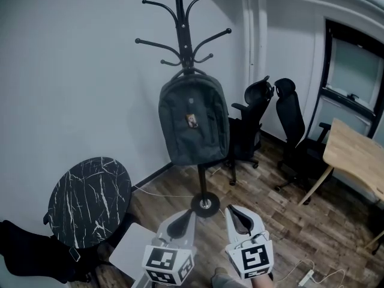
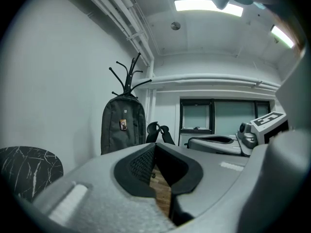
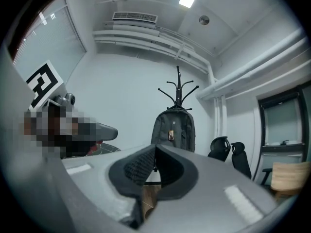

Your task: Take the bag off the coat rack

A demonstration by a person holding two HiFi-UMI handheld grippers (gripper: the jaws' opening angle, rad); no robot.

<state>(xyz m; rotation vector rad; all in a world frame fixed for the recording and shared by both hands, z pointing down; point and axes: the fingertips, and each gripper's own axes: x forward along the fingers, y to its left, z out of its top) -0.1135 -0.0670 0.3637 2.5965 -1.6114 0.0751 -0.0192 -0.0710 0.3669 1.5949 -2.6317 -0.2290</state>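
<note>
A dark grey backpack (image 1: 193, 119) hangs by its top loop from a black coat rack (image 1: 180, 23) in the room's corner; a small tag sits on its front. The rack's round base (image 1: 205, 204) stands on the wood floor. Both grippers are low in the head view, well short of the bag. My left gripper (image 1: 180, 224) is shut with nothing in it, and my right gripper (image 1: 239, 219) beside it is shut and empty too. The backpack (image 2: 123, 125) shows far off in the left gripper view, and the backpack (image 3: 173, 130) also in the right gripper view.
A round black marble-look table (image 1: 90, 200) stands left of the rack by the wall. Two black office chairs (image 1: 273, 125) stand right of the bag. A light wooden desk (image 1: 355, 156) is at the far right. A white power strip (image 1: 306, 276) lies on the floor.
</note>
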